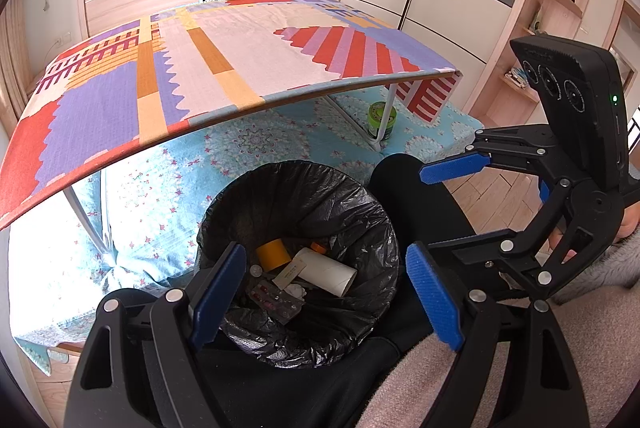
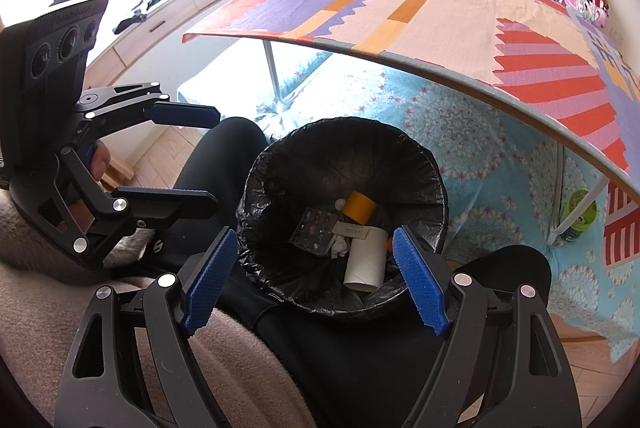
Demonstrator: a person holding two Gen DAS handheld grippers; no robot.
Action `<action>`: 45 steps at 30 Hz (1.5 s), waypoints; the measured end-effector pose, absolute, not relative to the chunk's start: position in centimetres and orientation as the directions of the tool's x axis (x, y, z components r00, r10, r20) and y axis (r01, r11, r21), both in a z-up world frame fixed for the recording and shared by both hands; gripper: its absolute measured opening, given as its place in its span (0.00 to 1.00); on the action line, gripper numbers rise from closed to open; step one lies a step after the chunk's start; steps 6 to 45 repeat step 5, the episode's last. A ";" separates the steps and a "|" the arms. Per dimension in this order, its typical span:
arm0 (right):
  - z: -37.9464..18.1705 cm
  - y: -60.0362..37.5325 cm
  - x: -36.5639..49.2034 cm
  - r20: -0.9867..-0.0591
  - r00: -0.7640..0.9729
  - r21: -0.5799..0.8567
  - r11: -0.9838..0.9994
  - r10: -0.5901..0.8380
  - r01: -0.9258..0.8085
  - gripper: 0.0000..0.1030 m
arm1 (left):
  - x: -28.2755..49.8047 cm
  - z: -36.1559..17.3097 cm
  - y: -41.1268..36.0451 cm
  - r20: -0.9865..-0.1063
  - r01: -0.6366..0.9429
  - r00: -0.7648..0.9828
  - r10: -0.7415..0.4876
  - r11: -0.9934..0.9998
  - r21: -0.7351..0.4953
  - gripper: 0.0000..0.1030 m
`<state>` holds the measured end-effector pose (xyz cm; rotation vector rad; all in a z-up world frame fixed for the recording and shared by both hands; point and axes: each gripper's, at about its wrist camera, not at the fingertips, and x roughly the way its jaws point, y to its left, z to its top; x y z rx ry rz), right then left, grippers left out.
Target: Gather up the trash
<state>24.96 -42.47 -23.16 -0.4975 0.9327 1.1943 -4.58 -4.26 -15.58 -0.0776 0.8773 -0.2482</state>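
Both grippers, left gripper (image 1: pixel 326 298) and right gripper (image 2: pixel 314 278), hover jaws spread over the bin (image 1: pixel 372 212).

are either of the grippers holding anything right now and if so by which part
Nothing is held. The left gripper and the right gripper are both open and bare, above the trash bin that has the trash in it.

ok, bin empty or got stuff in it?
Not empty. The bin holds a white tube, yellow roll and blister pack at the bottom.
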 end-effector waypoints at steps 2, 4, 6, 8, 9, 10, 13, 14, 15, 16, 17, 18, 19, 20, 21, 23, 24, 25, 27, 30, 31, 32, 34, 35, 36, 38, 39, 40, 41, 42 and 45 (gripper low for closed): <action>-23.2 -42.5 25.0 -0.823 0.076 0.137 0.327 0.562 -0.935 0.77 | -4.6 -15.6 -4.5 -0.751 0.184 0.613 -0.245 0.969 -0.166 0.77; -23.2 -42.5 25.0 -0.823 0.076 0.136 0.326 0.563 -0.935 0.77 | -4.6 -15.6 -4.4 -0.751 0.182 0.613 -0.245 0.969 -0.167 0.77; -23.2 -42.5 25.0 -0.823 0.077 0.136 0.327 0.563 -0.935 0.77 | -4.6 -15.6 -4.4 -0.752 0.181 0.612 -0.245 0.969 -0.168 0.77; -23.2 -42.5 25.0 -0.823 0.077 0.136 0.327 0.563 -0.935 0.77 | -4.6 -15.6 -4.4 -0.752 0.181 0.612 -0.245 0.969 -0.168 0.77; -23.2 -42.5 25.0 -0.823 0.077 0.136 0.327 0.563 -0.935 0.77 | -4.6 -15.6 -4.4 -0.752 0.181 0.612 -0.245 0.969 -0.168 0.77; -23.2 -42.5 25.0 -0.823 0.077 0.136 0.327 0.563 -0.935 0.77 | -4.6 -15.6 -4.4 -0.752 0.181 0.612 -0.245 0.969 -0.168 0.77; -23.2 -42.5 25.0 -0.823 0.077 0.136 0.327 0.563 -0.935 0.77 | -4.6 -15.6 -4.4 -0.752 0.181 0.612 -0.245 0.969 -0.168 0.77; -23.2 -42.5 25.0 -0.823 0.077 0.136 0.327 0.563 -0.935 0.77 | -4.6 -15.6 -4.4 -0.752 0.181 0.612 -0.245 0.969 -0.168 0.77; -23.2 -42.5 25.0 -0.823 0.077 0.136 0.327 0.563 -0.935 0.77 | -4.6 -15.6 -4.4 -0.752 0.181 0.612 -0.245 0.969 -0.168 0.77; -23.2 -42.5 25.0 -0.823 0.077 0.136 0.327 0.563 -0.935 0.77 | -4.6 -15.6 -4.4 -0.752 0.181 0.612 -0.245 0.969 -0.168 0.77; -23.2 -42.5 25.0 -0.823 0.077 0.136 0.327 0.563 -0.935 0.77 | -4.6 -15.6 -4.4 -0.752 0.181 0.612 -0.245 0.969 -0.168 0.77; -23.2 -42.5 25.0 -0.823 0.077 0.136 0.327 0.563 -0.935 0.77 | -4.6 -15.6 -4.4 -0.752 0.181 0.612 -0.245 0.969 -0.168 0.77; -23.2 -42.5 25.0 -0.823 0.077 0.136 0.327 0.563 -0.935 0.77 | -4.6 -15.6 -4.4 -0.752 0.181 0.612 -0.245 0.969 -0.168 0.77; -23.2 -42.5 25.0 -0.823 0.077 0.136 0.327 0.563 -0.935 0.77 | -4.6 -15.6 -4.4 -0.752 0.181 0.612 -0.245 0.969 -0.168 0.77; -23.2 -42.5 25.0 -0.823 0.077 0.136 0.327 0.563 -0.935 0.77 | -4.6 -15.6 -4.4 -0.752 0.181 0.612 -0.245 0.969 -0.168 0.77; -23.2 -42.5 25.0 -0.823 0.077 0.136 0.327 0.563 -0.935 0.77 | -4.6 -15.6 -4.4 -0.752 0.181 0.612 -0.245 0.969 -0.168 0.77; -23.2 -42.5 25.0 -0.823 0.077 0.136 0.327 0.563 -0.935 0.77 | -4.6 -15.6 -4.4 -0.752 0.181 0.612 -0.245 0.969 -0.168 0.77; -23.2 -42.5 25.0 -0.823 0.077 0.136 0.327 0.563 -0.935 0.77 | -4.6 -15.6 -4.4 -0.752 0.181 0.612 -0.245 0.969 -0.168 0.77; -23.2 -42.5 25.0 -0.823 0.077 0.136 0.327 0.563 -0.935 0.77 | -4.6 -15.6 -4.4 -0.752 0.181 0.612 -0.245 0.969 -0.168 0.77; -23.2 -42.5 25.0 -0.823 0.077 0.136 0.327 0.563 -0.935 0.77 | -4.6 -15.6 -4.4 -0.752 0.181 0.612 -0.245 0.969 -0.168 0.77; -23.2 -42.5 25.0 -0.823 0.077 0.136 0.327 0.563 -0.935 0.77 | -4.6 -15.6 -4.4 -0.752 0.181 0.612 -0.245 0.969 -0.168 0.77; -23.2 -42.5 25.0 -0.823 0.077 0.136 0.327 0.563 -0.935 0.77 | -4.6 -15.6 -4.4 -0.752 0.181 0.612 -0.245 0.969 -0.168 0.77; -23.2 -42.5 25.0 -0.823 0.077 0.136 0.327 0.563 -0.935 0.77 | -4.6 -15.6 -4.4 -0.752 0.181 0.612 -0.245 0.969 -0.168 0.77; -23.2 -42.5 25.0 -0.823 0.077 0.136 0.327 0.563 -0.935 0.77 | -4.6 -15.6 -4.4 -0.752 0.181 0.612 -0.245 0.969 -0.168 0.77; -23.2 -42.5 25.0 -0.823 0.077 0.136 0.327 0.563 -0.935 0.77 | -4.6 -15.6 -4.4 -0.752 0.181 0.612 -0.245 0.969 -0.168 0.77; -23.2 -42.5 25.0 -0.823 0.077 0.136 0.327 0.563 -0.935 0.77 | -4.6 -15.6 -4.4 -0.752 0.181 0.612 -0.245 0.969 -0.168 0.77; -23.2 -42.5 25.0 -0.823 0.077 0.136 0.327 0.563 -0.935 0.77 | -4.6 -15.6 -4.4 -0.752 0.181 0.612 -0.245 0.969 -0.168 0.77; -23.2 -42.5 25.0 -0.823 0.077 0.136 0.327 0.563 -0.935 0.77 | -4.6 -15.6 -4.4 -0.752 0.181 0.612 -0.245 0.969 -0.168 0.77; -23.2 -42.5 25.0 -0.823 0.077 0.136 0.327 0.563 -0.935 0.77 | -4.6 -15.6 -4.4 -0.752 0.181 0.612 -0.245 0.969 -0.168 0.77; -23.2 -42.5 25.0 -0.823 0.077 0.136 0.327 0.563 -0.935 0.77 | -4.6 -15.6 -4.4 -0.752 0.181 0.612 -0.245 0.969 -0.168 0.77; -23.2 -42.5 25.0 -0.823 0.077 0.136 0.327 0.563 -0.935 0.77 | -4.6 -15.6 -4.4 -0.752 0.181 0.612 -0.245 0.969 -0.168 0.77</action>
